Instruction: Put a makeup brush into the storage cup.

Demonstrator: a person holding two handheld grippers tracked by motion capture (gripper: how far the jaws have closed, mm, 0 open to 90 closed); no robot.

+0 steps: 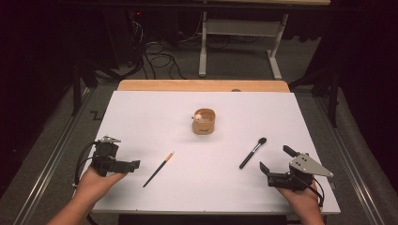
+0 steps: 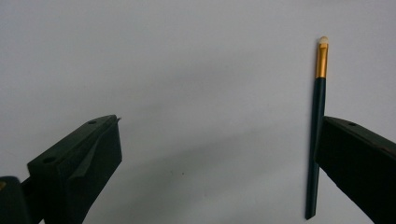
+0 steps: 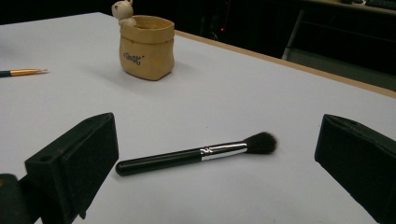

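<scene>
While both of my hand-held grippers gape empty, the left hand-held gripper (image 1: 123,165) sits near the thin gold-banded brush (image 1: 158,169), the right hand-held gripper (image 1: 276,159) near the black powder brush (image 1: 252,153).

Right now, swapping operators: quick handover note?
Left gripper: jaws open, empty, near the table's left edge, facing the thin gold-ferruled brush.
Right gripper: jaws open, empty, just short of the black powder brush.
Both brushes lie flat on the white table, apart from the tan bear pot at centre.
Done: nothing picked up.
Left: probably grip each brush and stand it in the pot.
</scene>
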